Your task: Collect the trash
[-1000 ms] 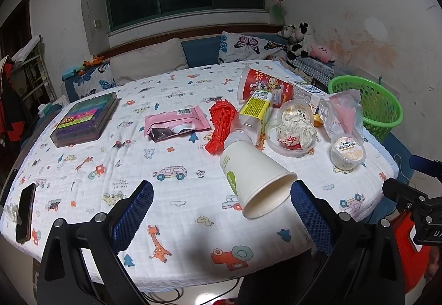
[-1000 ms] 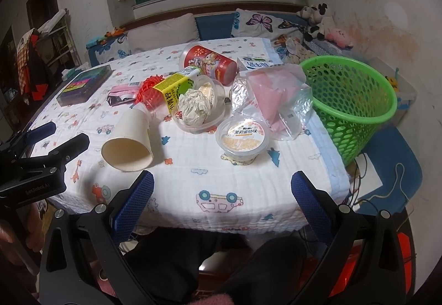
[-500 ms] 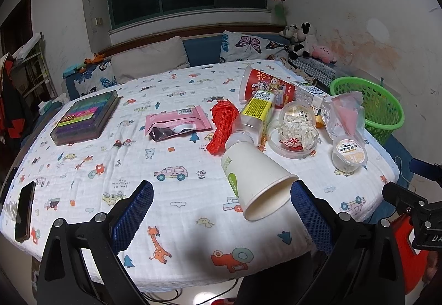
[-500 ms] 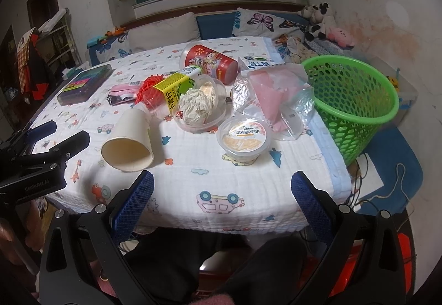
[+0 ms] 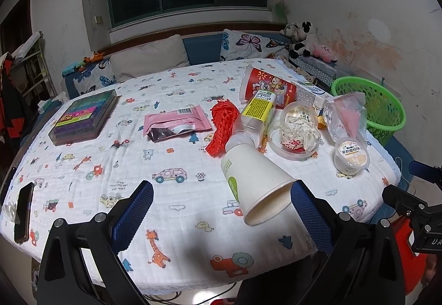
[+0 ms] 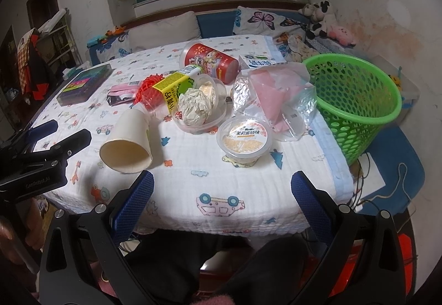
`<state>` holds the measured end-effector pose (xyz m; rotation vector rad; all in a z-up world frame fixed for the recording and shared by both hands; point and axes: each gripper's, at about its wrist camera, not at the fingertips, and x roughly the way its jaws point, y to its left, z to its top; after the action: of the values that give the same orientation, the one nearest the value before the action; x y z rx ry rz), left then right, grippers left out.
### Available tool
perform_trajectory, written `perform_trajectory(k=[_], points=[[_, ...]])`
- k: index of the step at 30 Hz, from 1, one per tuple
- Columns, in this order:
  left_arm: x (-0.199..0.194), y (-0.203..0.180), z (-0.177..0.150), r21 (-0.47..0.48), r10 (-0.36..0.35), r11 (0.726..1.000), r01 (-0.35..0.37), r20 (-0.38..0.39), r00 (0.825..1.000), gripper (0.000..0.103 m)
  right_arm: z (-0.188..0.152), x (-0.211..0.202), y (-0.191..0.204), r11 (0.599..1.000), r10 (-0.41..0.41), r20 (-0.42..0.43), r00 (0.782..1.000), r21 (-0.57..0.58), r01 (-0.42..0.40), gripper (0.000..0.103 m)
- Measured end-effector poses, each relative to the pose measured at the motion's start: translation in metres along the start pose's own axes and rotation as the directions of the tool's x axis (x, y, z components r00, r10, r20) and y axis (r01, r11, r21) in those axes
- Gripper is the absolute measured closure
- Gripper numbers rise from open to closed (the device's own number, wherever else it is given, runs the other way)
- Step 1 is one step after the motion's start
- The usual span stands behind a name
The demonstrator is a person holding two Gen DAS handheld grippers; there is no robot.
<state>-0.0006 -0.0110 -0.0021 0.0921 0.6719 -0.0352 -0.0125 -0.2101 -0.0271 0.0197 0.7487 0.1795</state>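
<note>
Left wrist view had the left tongs (image 5: pixel 221 211) spread wide and empty, paper cup (image 5: pixel 254 183) lying on its side at 1 o'clock on the table (image 5: pixel 83 167). Right tongs (image 6: pixel 221 203) were also spread. I'd pinch the cup gently by its rim, since it'd crush, then carry it to the green basket (image 6: pixel 356 100).

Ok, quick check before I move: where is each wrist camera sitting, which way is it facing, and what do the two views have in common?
Left wrist: behind the open left gripper at the table's near edge, facing across the patterned tablecloth toward the window; the right gripper shows at the right edge.
Right wrist: behind the open right gripper at the near edge, closer to the green basket; the left gripper shows at the left.
Shared: paper cup, sealed pudding cup, red tub, basket.
</note>
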Motion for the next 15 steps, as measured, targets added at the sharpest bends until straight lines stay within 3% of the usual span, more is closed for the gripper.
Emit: perform_trajectory(k=[15], points=[[0.018, 0.008, 0.009, -0.018, 0.003, 1.000, -0.003, -0.025, 1.000, 0.007, 0.008, 0.009, -0.011, 1.000, 0.001, -0.006, 1.000, 0.018, -0.001, 0.004]])
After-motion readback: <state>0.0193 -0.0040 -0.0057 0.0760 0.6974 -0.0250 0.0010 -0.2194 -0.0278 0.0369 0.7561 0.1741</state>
